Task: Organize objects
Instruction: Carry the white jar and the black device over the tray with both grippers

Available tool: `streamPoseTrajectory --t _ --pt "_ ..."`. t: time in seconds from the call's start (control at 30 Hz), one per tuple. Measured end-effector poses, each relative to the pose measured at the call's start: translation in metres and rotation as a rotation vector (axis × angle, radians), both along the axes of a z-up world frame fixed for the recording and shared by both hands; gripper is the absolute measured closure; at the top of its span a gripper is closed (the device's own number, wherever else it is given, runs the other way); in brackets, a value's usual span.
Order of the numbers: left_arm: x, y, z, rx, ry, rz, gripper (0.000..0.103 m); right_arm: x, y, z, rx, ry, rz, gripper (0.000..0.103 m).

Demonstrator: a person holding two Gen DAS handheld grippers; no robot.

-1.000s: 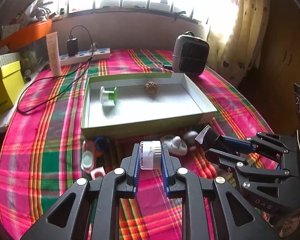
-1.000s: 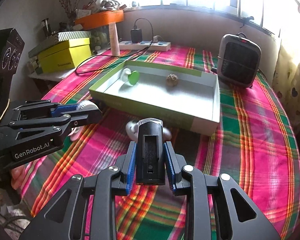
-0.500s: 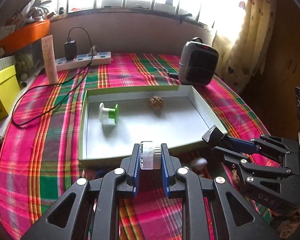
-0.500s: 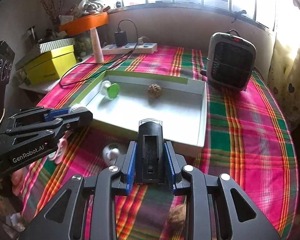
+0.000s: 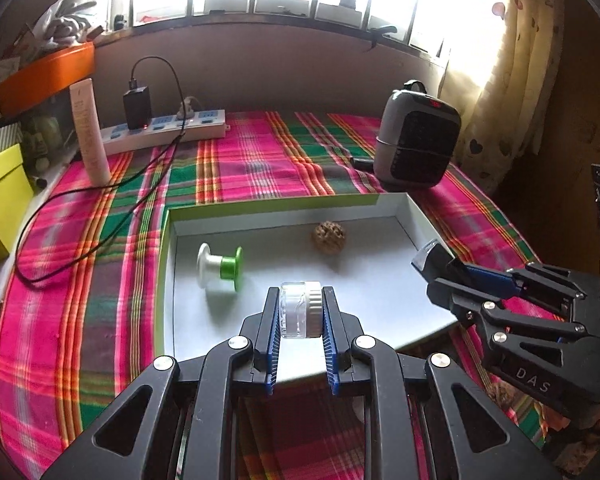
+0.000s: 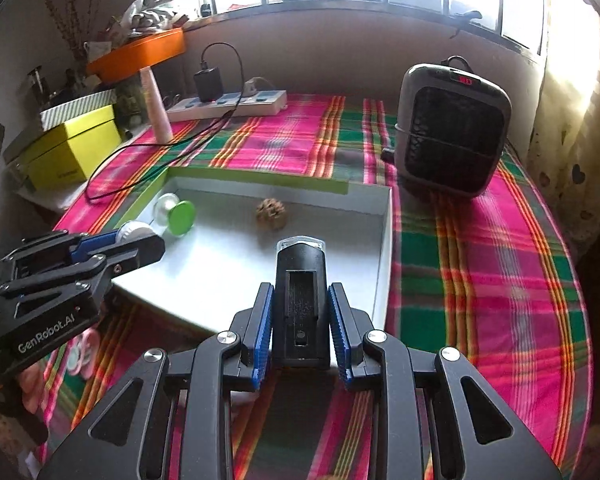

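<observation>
Over the open tray (image 5: 418, 216), we carry a small clear jar (image 5: 300, 310) pinched in the left gripper (image 5: 300, 322) and a black device (image 6: 300, 300) clamped in the right gripper (image 6: 300, 320); next, likely lower and release both inside.

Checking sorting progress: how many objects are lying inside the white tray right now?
2: a green-and-white spool near the tray's left wall, and a brown walnut-like ball toward its far side. The claws' own bodies may hide something at the tray's near edge.
</observation>
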State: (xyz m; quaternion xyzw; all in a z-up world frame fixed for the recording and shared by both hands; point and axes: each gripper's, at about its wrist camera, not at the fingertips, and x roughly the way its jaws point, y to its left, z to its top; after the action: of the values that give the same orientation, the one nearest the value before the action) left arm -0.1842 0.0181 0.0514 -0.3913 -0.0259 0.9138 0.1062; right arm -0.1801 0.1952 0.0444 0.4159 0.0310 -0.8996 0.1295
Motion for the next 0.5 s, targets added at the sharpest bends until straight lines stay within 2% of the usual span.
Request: streamPoseTrajectory --t 0.5 --pt "-0.046 0.004 -0.011 -0.01 -0.03 0.014 0.086 -0.051 0.006 -0.01 0.005 -0.037 -0.049 0.074"
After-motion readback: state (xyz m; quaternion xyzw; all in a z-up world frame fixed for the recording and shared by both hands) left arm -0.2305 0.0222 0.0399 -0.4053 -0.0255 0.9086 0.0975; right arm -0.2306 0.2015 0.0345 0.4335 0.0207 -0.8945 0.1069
